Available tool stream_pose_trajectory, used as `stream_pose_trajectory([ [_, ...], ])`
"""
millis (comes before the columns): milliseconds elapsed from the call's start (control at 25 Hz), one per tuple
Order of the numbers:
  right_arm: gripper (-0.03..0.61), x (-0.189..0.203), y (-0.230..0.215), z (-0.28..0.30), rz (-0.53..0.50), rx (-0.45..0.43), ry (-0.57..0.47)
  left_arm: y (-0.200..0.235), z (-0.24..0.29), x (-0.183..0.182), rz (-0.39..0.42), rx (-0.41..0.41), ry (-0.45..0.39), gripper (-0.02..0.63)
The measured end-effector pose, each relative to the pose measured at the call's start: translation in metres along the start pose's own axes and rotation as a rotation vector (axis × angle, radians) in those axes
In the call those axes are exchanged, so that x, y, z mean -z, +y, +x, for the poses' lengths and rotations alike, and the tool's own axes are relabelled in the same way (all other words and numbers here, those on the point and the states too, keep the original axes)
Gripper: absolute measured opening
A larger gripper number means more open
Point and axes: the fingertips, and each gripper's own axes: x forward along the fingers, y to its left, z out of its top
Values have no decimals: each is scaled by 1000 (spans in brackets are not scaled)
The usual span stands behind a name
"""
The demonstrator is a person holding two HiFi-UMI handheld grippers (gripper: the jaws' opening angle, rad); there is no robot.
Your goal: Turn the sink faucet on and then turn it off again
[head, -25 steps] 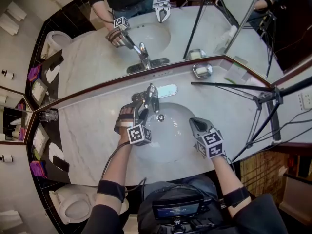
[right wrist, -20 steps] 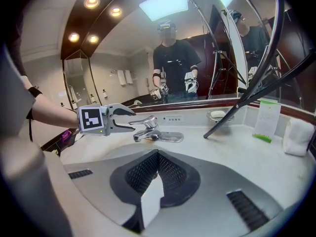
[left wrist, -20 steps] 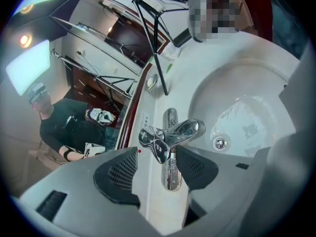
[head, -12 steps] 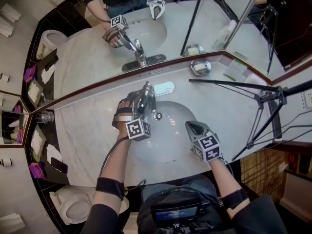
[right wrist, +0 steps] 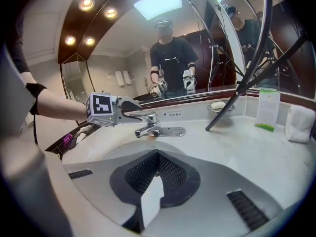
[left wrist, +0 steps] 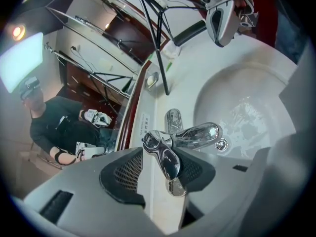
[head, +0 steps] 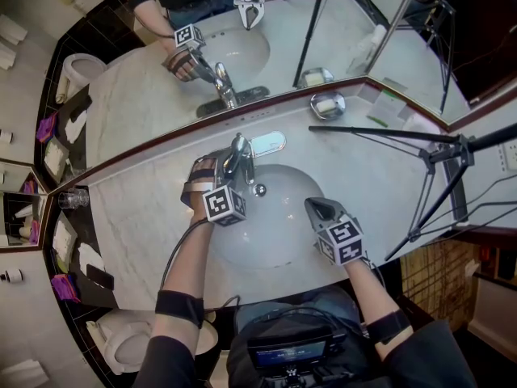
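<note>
The chrome faucet (head: pixel 240 155) stands at the back rim of the white sink (head: pixel 279 245). My left gripper (head: pixel 224 170) reaches it from the front left. In the left gripper view the faucet's lever handle (left wrist: pixel 166 160) lies between the gripper's (left wrist: pixel 163 171) jaws, which have just been closing; a pale gap still shows on the lever's left side. The spout (left wrist: pixel 198 134) points over the drain (left wrist: pixel 221 144). My right gripper (head: pixel 321 209) hovers over the sink's right front part, shut and empty (right wrist: pixel 157 158). From its view the left gripper (right wrist: pixel 124 110) is at the faucet (right wrist: pixel 149 125).
A large mirror (head: pixel 266 31) backs the marble counter (head: pixel 153 225). A soap dish (head: pixel 327 105) and a small card (head: pixel 389 103) sit at the back right. A tripod (head: pixel 440 164) stands on the right, a glass (head: pixel 71 198) at the left, a toilet (head: pixel 129 338) below left.
My left gripper has moved in closer to the faucet, and its jaws have narrowed around the lever handle. The right gripper has stayed where it was, still shut.
</note>
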Motion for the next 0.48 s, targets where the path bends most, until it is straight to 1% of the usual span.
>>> stream_pose_trajectory([
  [120,20,2,3,0,4,-4,-2,2,-1,-1,-19,16,-8,193],
  [240,20,4,4,-1,6,-6,-1,16,1,-8,-28,23,-14,179],
  [400,20,3,6,-2,12,-3,-3,18,10,-10,9,117,-27,179],
  [480,20,3,7,-2,11,-5,-6,16,14,-8,15,151,-29,179],
])
